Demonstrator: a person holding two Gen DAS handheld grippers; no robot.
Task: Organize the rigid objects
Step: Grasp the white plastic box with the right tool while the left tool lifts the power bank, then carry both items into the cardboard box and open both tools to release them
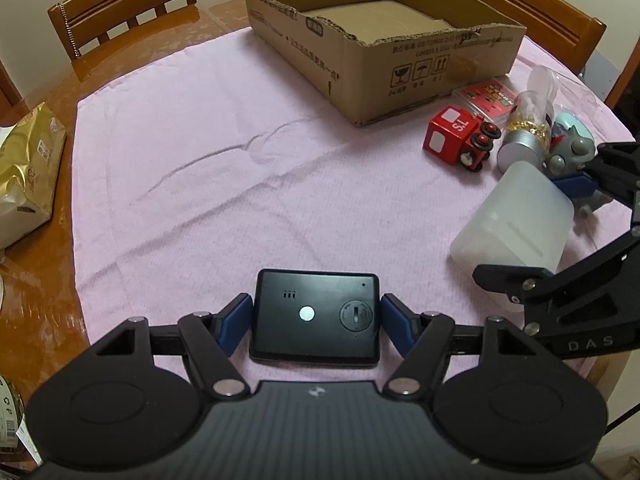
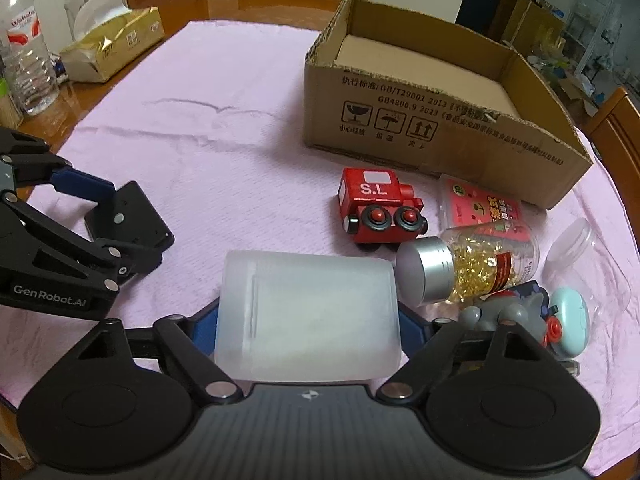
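My left claw pinches flat black box, round white dot on top, low over pink cloth. My right claw squeezes cloudy white tub; tub hides both finger pads. Open cardboard box sits farther back.

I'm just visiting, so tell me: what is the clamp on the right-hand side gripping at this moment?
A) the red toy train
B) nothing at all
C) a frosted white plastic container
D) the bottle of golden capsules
C: in the right wrist view the right gripper has its blue fingers pressed on both sides of the frosted white plastic container, while the red toy train and capsule bottle lie untouched on the pink cloth.
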